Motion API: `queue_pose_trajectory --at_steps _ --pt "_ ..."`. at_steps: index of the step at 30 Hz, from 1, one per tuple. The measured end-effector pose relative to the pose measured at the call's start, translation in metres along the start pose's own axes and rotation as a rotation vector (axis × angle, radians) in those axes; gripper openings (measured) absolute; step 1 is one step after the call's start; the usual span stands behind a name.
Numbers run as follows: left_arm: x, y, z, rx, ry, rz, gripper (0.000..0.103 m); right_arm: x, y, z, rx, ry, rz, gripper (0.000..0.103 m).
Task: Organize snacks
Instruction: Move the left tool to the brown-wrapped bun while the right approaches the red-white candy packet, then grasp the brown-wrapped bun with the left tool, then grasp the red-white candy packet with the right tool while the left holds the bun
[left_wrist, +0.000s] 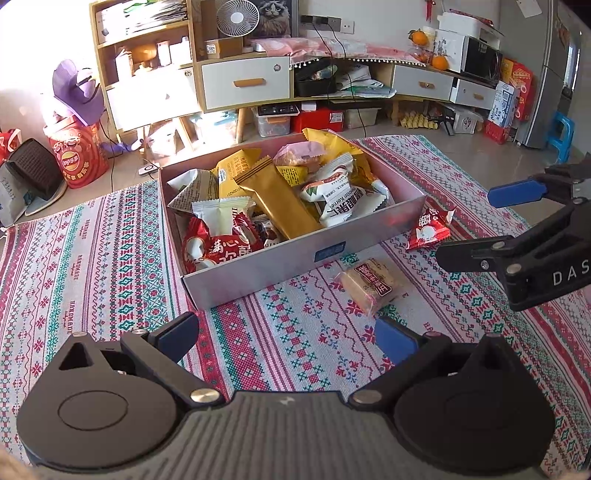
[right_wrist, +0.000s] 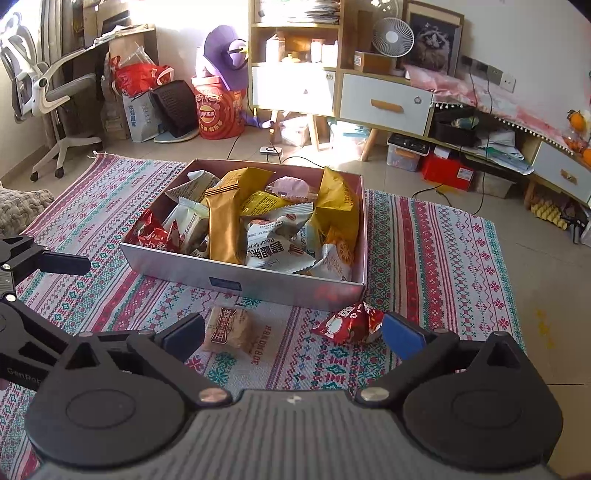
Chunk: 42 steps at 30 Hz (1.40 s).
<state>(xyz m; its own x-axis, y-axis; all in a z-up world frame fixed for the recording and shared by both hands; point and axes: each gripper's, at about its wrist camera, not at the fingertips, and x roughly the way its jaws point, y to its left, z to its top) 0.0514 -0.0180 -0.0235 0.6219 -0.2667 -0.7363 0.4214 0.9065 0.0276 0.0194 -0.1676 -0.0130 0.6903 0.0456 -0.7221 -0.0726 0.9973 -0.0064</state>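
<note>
Rug (right_wrist: 436, 236) woven "HANDMADE"; pouch (right_wrist: 275, 247) reads "Pecan Kernel"; left claw (left_wrist: 286, 334) and right claw (right_wrist: 293, 334) released.

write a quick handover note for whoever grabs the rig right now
Left tool: open, empty, above the cloth in front of the box.
Right tool: open, empty, near the two loose snacks.
Box: on the cloth, already heaped with snack packets.
Left outside: tan biscuit pack lying before the box's front wall, and red packet by its front right corner.
Suggested next: right tool takes the red packet, left takes the biscuit pack, both go into the box.
</note>
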Motion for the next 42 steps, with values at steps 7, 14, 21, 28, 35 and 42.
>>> queue_pose_trajectory --at_steps 7,14,21,28,35,42 --pt "0.012 -0.015 -0.006 0.032 0.013 0.003 0.103 0.001 -0.016 -0.018 -0.012 0.007 -0.003 0.102" --pt "0.024 -0.031 0.002 0.030 -0.020 -0.015 0.103 0.005 -0.042 -0.029 0.028 0.026 -0.037 0.102" --pt "0.041 -0.047 0.009 -0.006 -0.054 -0.026 0.103 0.010 -0.060 -0.035 0.030 0.043 -0.070 0.102" --pt "0.052 -0.052 0.011 -0.007 -0.063 -0.030 0.087 0.017 -0.067 -0.035 0.023 0.049 -0.085 0.102" --pt "0.055 -0.052 0.010 -0.012 -0.034 -0.049 0.059 0.030 -0.063 -0.029 -0.007 0.041 -0.072 0.102" --pt "0.049 -0.046 0.009 -0.017 -0.010 -0.029 0.043 0.043 -0.055 -0.024 -0.033 0.041 -0.073 0.102"
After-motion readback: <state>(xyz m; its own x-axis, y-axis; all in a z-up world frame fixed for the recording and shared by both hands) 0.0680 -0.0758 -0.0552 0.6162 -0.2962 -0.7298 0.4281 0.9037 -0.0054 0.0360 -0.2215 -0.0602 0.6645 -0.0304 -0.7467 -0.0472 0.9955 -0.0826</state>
